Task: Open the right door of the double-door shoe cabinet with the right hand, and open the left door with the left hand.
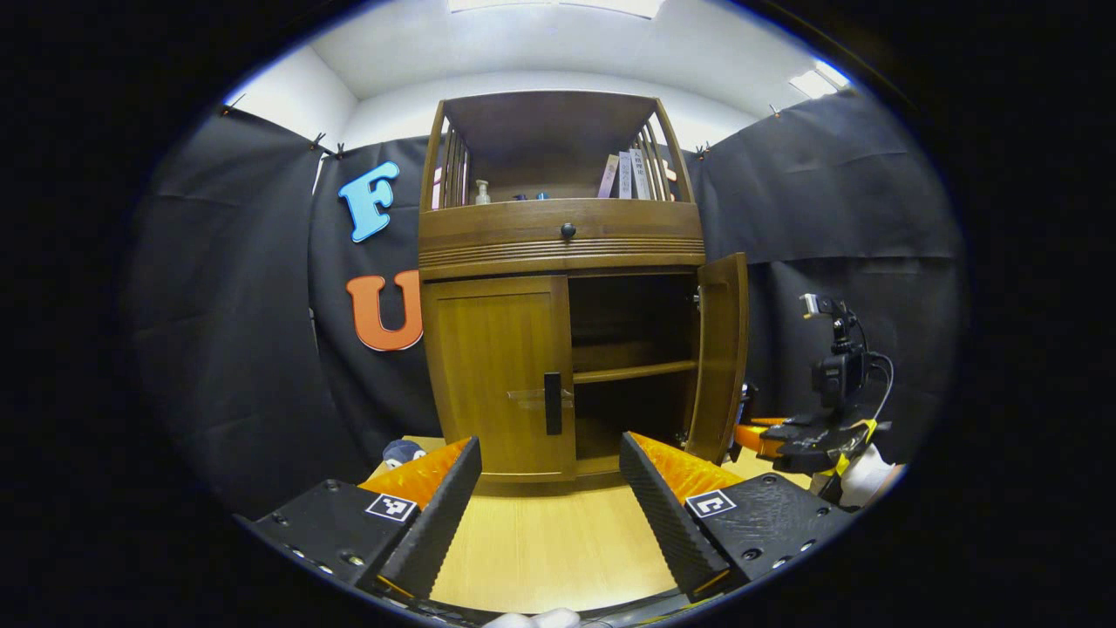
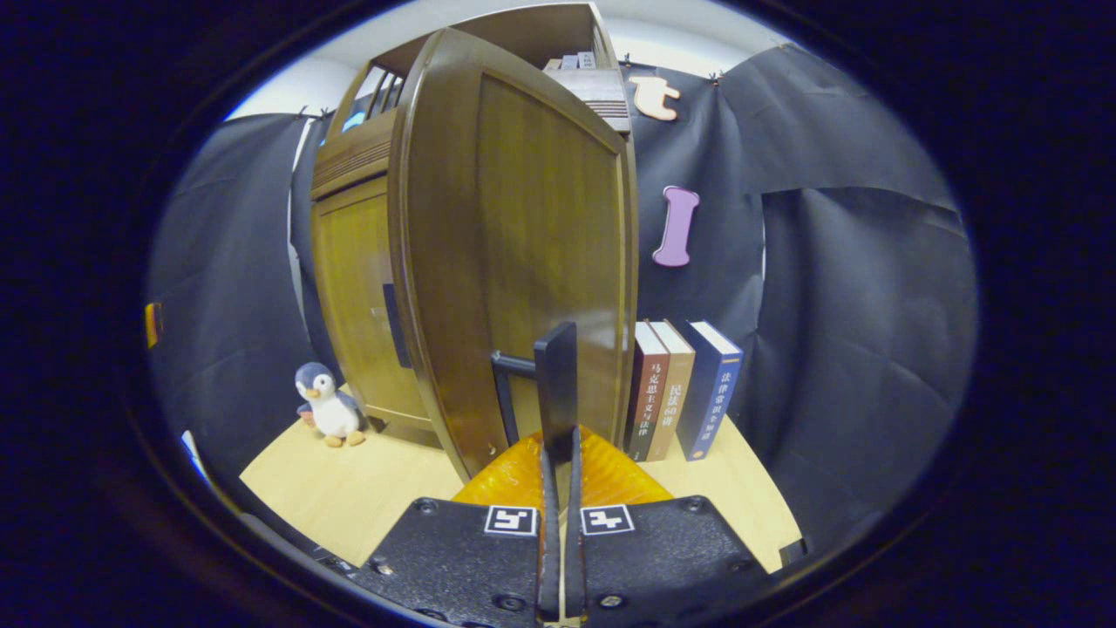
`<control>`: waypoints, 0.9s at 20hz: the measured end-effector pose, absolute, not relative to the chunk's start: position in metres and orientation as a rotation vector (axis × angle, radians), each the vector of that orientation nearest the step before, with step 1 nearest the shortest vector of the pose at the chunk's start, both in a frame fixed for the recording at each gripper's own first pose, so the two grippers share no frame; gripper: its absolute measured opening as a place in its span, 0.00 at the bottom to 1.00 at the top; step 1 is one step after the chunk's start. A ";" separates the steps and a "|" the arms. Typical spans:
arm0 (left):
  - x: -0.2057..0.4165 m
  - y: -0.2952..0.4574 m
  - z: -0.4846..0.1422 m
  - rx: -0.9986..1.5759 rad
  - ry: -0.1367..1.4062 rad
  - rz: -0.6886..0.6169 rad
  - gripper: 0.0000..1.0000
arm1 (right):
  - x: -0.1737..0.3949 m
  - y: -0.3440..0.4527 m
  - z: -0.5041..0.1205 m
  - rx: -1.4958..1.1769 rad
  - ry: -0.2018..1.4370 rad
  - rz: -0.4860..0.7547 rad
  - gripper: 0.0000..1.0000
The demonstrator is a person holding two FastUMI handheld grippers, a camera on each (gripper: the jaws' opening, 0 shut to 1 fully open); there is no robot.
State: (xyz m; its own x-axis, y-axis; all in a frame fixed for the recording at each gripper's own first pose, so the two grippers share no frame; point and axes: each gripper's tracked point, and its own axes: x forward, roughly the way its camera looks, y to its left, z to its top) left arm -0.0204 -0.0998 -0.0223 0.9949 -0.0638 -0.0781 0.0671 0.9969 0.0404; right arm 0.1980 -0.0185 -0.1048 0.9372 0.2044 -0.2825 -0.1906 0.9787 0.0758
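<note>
The wooden shoe cabinet (image 1: 558,249) stands on a light wooden table. Its left door (image 1: 497,375) is closed, with a black vertical handle (image 1: 553,403) at its inner edge. My left gripper (image 1: 549,445) is open, a short way in front of that handle and touching nothing. The right door (image 1: 720,353) is swung out, showing the inner shelf (image 1: 632,372). In the right gripper view the right door (image 2: 532,244) is close up, and my right gripper (image 2: 558,440) is shut on its black handle (image 2: 558,375). The right gripper (image 1: 798,440) sits beside the open door's edge.
A penguin plush (image 2: 327,404) sits on the table by the cabinet's left corner. Three upright books (image 2: 689,388) stand to the right of the cabinet. The top shelf holds a pump bottle (image 1: 481,192) and books (image 1: 629,174). A drawer knob (image 1: 568,230) sits above the doors.
</note>
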 end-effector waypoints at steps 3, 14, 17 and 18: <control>-0.019 -0.124 -0.013 0.026 0.060 -0.028 0.96 | 0.197 -0.031 -0.106 0.040 0.303 0.247 0.06; -0.017 -0.197 -0.018 0.045 0.069 0.030 1.00 | 0.198 -0.089 -0.104 0.027 0.288 0.343 0.05; -0.015 -0.208 -0.022 0.047 0.074 0.022 0.96 | 0.199 -0.106 -0.105 0.038 0.287 0.331 0.05; -0.014 -0.210 -0.023 0.044 0.078 0.019 0.96 | 0.201 -0.112 -0.106 0.037 0.285 0.320 0.05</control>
